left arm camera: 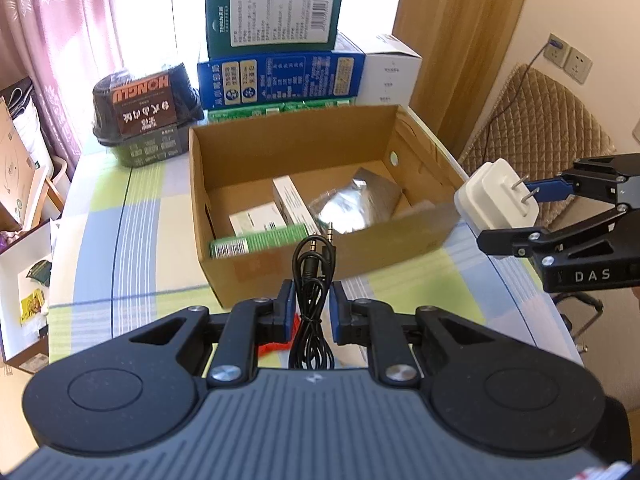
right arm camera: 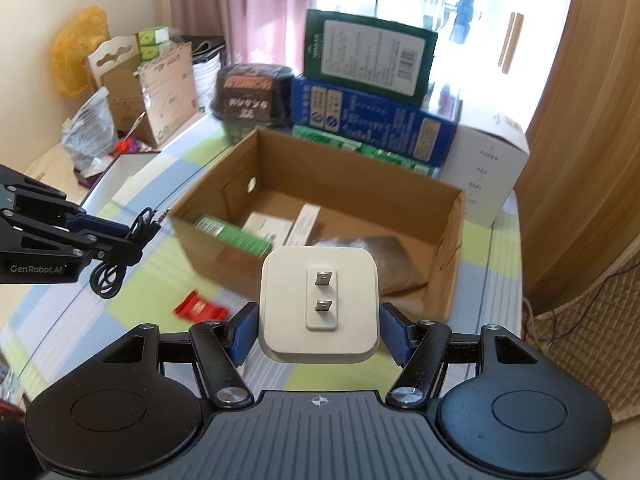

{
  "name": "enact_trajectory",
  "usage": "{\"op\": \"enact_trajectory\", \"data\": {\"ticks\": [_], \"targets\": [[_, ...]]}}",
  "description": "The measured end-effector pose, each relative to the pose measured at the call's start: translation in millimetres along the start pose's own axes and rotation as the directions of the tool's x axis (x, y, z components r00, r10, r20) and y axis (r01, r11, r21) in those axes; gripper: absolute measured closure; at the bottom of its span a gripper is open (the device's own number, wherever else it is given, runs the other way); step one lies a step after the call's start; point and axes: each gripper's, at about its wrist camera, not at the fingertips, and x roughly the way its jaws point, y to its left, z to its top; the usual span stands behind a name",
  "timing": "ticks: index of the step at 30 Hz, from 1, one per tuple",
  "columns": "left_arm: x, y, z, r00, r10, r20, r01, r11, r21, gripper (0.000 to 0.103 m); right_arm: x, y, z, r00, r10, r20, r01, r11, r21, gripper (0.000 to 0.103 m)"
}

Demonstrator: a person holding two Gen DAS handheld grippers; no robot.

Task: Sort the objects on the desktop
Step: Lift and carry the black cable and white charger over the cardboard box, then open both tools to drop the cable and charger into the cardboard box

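**Left wrist view: both grippers loaded short of the box**

Left wrist view showed the left gripper [left arm camera: 312, 308] clamped tight on a bundled black audio cable [left arm camera: 312, 276], its two plugs pointing up and forward and its loop hanging below the pads, a hold that likely kept the bundle from unravelling. A red packet [right arm camera: 200, 307] lay on the checked tablecloth [left arm camera: 120, 240] near the table's front edge, not yet sorted. Straight ahead sat the open cardboard box [left arm camera: 424, 236], its front wall nearest the grippers; a green carton [left arm camera: 256, 242], white cartons and a silver foil pouch [left arm camera: 352, 208] already lay inside, so the box seemed to be the collecting place. At the right, the right gripper [right arm camera: 318, 332] was closed on the sides of a white plug adapter [right arm camera: 319, 304], prongs facing outward, raised before the box's front right corner, probably for dropping in.
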Motion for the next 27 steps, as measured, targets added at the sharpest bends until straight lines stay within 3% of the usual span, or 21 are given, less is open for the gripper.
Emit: {"op": "enact_trajectory", "data": {"ticks": [13,22,27], "targets": [[47,10,63,1.000,-0.004,0.022,0.004,1.000,-0.009,0.090,50,-34,40,1.000,-0.014,-0.001,0.014,0.999,0.029,0.042],[90,16,78,1.000,-0.017,0.011,0.017,1.000,-0.025,0.090,85,-58,46,1.000,-0.004,-0.022,0.006,0.996,0.084,0.042],[109,25,83,1.000,-0.008,0.023,0.009,0.998,-0.066,0.084,99,-66,44,0.999,0.001,-0.035,0.003,0.994,0.105,0.042]]}}
